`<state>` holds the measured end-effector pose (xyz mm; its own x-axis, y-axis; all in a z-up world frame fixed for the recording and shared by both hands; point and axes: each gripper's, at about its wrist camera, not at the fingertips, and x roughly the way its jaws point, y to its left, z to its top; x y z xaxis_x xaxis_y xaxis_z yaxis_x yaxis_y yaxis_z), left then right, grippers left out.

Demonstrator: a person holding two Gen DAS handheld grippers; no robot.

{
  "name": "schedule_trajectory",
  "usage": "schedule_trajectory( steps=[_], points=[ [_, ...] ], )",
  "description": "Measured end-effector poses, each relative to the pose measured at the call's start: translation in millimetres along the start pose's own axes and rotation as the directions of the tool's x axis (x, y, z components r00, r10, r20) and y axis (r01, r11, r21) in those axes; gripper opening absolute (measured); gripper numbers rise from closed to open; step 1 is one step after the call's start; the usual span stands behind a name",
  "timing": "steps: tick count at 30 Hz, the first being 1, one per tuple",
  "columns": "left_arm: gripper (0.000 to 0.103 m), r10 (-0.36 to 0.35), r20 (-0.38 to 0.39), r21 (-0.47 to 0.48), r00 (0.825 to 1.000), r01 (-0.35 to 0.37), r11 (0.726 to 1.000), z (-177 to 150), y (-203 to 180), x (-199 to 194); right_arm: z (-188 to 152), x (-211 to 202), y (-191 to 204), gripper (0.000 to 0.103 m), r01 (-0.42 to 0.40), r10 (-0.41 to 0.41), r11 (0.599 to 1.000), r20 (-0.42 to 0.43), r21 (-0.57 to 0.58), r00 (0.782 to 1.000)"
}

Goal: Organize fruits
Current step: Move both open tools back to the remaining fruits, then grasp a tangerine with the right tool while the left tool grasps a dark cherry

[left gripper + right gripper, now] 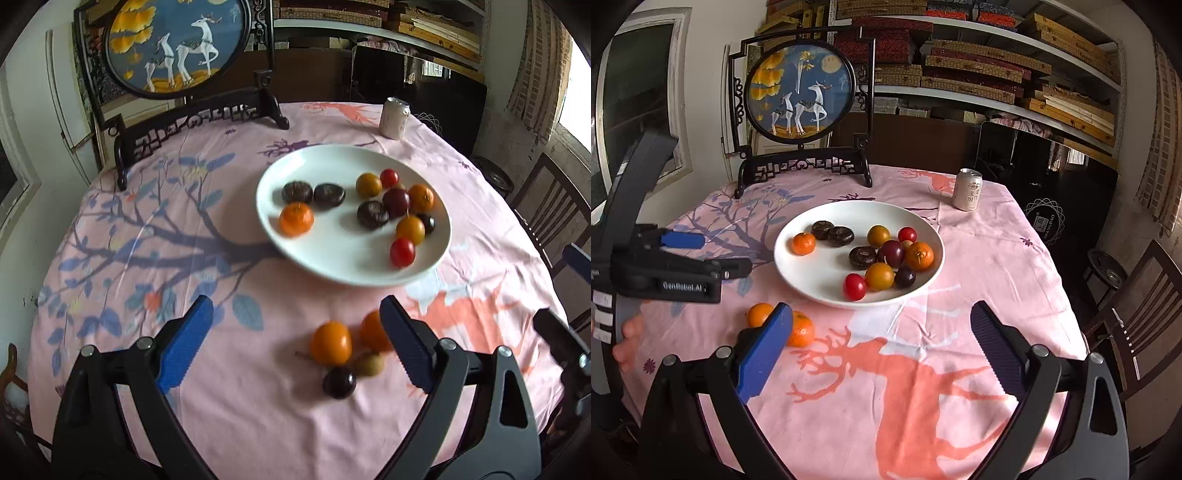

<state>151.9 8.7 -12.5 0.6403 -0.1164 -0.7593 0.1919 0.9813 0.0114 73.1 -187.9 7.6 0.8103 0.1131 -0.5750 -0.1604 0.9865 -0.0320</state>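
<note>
While both tongs, left and right, gape empty, fruit fills the plate.

Open cloth fills the lower frame. Plate blocks the centre, loose fruit sits bottom centre, screen walls upper left, can stands upper right.

Black grippers, blue ribbed fingers
</note>
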Motion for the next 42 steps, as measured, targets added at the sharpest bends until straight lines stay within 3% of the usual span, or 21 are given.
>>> schedule_trajectory(
  steps=[6, 12, 17, 19, 21, 25, 27, 35, 42],
  points=[
    [0.093, 0.035, -0.026, -0.071, 0.999, -0.037, 0.997, -54, 26, -9, -17, -7, 19, 0.097, -0.026, 0.026, 1.0, -0.034, -0.01, 0.999],
    [0.093, 0.071, -0.026, -0.082, 0.997, -0.073, 0.994, -72, 41, -18, -34, 39, 38, 0.097, -0.133, 0.139, 0.99, -0.155, 0.052, 0.978],
    [0.093, 0.061, -0.02, -0.075, 0.998, -0.063, 0.995, -80, 44, -23, -29, 77, 45, 0.097, -0.195, 0.217, 0.972, -0.185, 0.133, 0.959],
    [0.093, 0.065, -0.02, -0.078, 0.998, -0.066, 0.995, -81, 45, -24, -25, 91, 50, 0.086, -0.199, 0.222, 0.971, -0.198, 0.131, 0.955],
    [0.093, 0.064, -0.02, -0.085, 0.998, -0.065, 0.994, -83, 47, -25, -22, 104, 53, 0.067, -0.195, 0.219, 0.973, -0.222, 0.127, 0.95],
    [0.093, 0.061, -0.022, -0.101, 0.998, -0.063, 0.993, -84, 53, -24, -20, 132, 59, 0.06, -0.187, 0.217, 0.974, -0.295, 0.126, 0.931],
    [0.093, 0.06, -0.023, -0.104, 0.998, -0.062, 0.993, -83, 54, -24, -21, 139, 59, 0.044, -0.217, 0.255, 0.964, -0.3, 0.152, 0.919],
    [0.093, 0.035, -0.04, -0.071, 0.999, -0.038, 0.997, -78, 36, -12, -29, 106, 53, 0.044, -0.169, 0.197, 0.978, -0.292, 0.121, 0.936],
    [0.092, 0.004, -0.068, -0.03, 0.998, -0.006, 1.0, -72, 8, 13, -53, 70, 32, 0.044, -0.151, 0.194, 0.974, -0.276, 0.168, 0.941]
  ],
)
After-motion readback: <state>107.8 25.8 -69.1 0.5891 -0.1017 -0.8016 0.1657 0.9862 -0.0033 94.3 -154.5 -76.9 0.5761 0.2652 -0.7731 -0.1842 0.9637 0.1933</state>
